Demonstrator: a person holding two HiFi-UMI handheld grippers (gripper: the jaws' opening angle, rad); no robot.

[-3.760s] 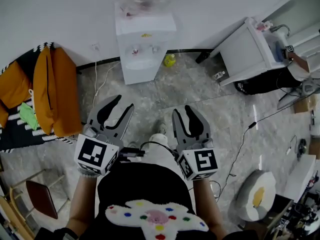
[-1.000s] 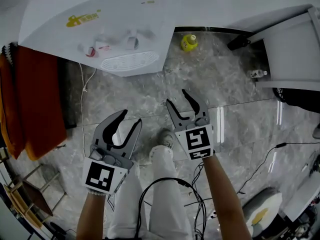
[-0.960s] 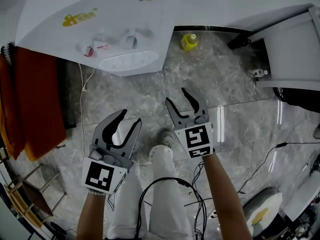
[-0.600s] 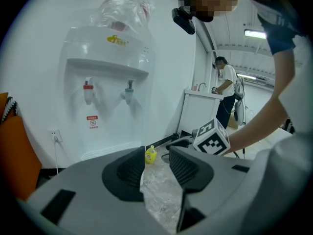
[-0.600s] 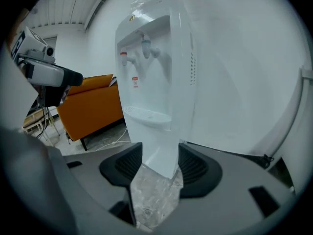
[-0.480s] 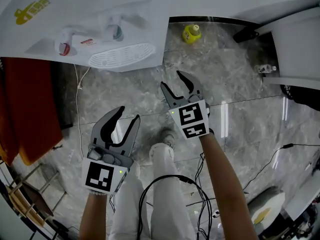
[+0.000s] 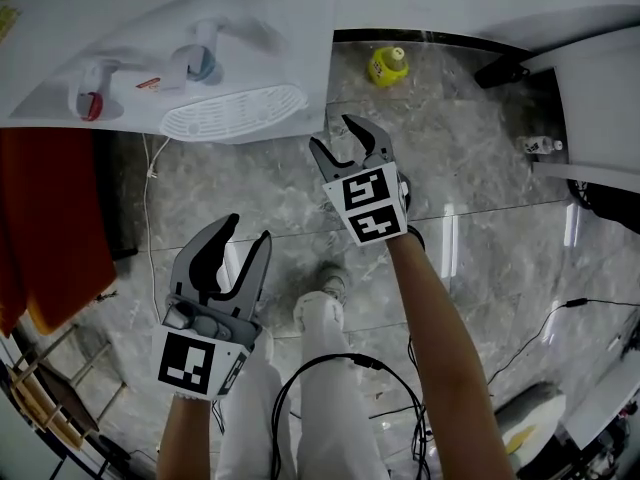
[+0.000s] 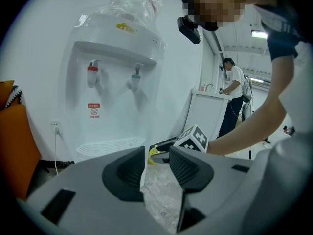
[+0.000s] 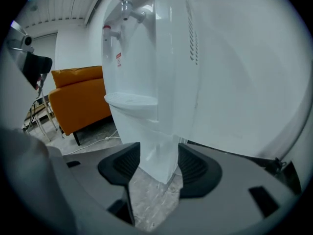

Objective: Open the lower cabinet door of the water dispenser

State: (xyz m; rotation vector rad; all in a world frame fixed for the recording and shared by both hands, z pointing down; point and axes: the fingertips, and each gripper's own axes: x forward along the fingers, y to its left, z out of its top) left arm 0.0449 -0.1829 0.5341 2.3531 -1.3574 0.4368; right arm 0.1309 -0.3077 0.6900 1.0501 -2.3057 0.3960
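Forward and down since a second ago, the right gripper (image 7: pixel 331 133) now sits just near of the water dispenser (image 7: pixel 230 28). Its jaws have just been opening and stand wide apart, empty, framing the lower cabinet (image 9: pixel 144 143) without touching it. At near left, the left gripper (image 7: pixel 249 228) has its jaws half apart, holding nothing.

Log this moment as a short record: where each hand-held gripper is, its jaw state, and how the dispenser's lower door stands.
water dispenser: white, red tap and blue tap above drip tray
lower cabinet door: looks shut, untouched
right hand-held gripper: near the dispenser's lower front corner; jaws have just been opening, wide apart, pads on nothing
left hand-held gripper: further back over the floor; jaws apart, empty
yellow bottle: on the floor beside the dispenser
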